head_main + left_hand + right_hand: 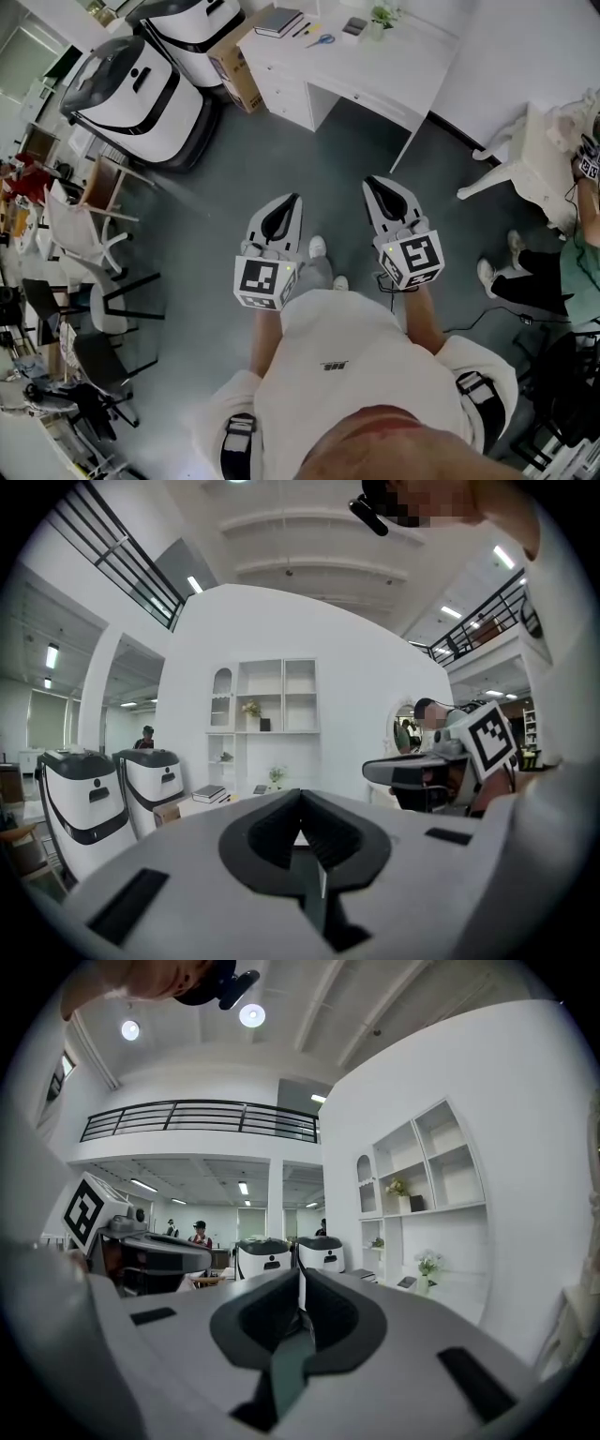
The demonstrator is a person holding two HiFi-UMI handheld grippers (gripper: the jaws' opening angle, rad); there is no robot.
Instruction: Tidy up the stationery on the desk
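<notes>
The left tongs (289, 202) and right tongs (375, 185) are both pressed shut with nothing between them, held side by side above the smooth grey floor (281, 141). Well ahead, the white bench (398, 70) carries a dark book (278, 22), blue-handled scissors (322, 40) and a small potted plant (380, 19). Rounded white machines (141, 89) stand beside it.

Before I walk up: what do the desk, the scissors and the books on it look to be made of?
Desk: probably painted wood or laminate, going by the smooth matte white surface and drawer fronts. Scissors: the blue handles look plastic; the blades are too small to judge. Books: paper, and the top one has a dark matte cover, possibly card or cloth.
</notes>
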